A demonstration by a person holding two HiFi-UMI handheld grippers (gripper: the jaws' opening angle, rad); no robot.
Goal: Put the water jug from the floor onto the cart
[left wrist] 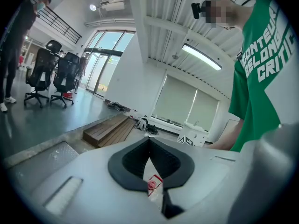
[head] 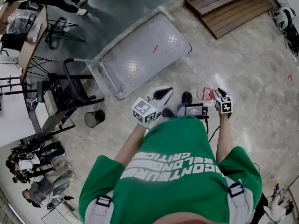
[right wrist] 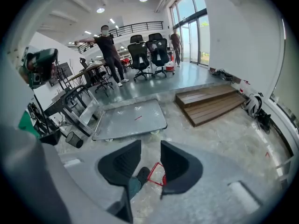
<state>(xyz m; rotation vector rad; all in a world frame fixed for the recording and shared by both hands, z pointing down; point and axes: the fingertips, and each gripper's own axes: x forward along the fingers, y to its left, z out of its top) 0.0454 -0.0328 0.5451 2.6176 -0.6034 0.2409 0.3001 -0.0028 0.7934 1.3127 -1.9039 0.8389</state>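
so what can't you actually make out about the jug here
Head view: the water jug shows only as a red outline; its clear body is too faint to trace.
Left gripper view: the jaws of the left hand-held gripper hide all but a red cap, visible through their slit.
Right gripper view: the jaws of the right hand-held gripper cover part of the red outline.
Water level: cannot tell in any view.

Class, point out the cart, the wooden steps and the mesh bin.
cart (head: 145, 50): head view, middle of its metal deck.
wooden steps (head: 229, 6): head view, upper boards.
mesh bin (head: 99, 116): head view, side wall.
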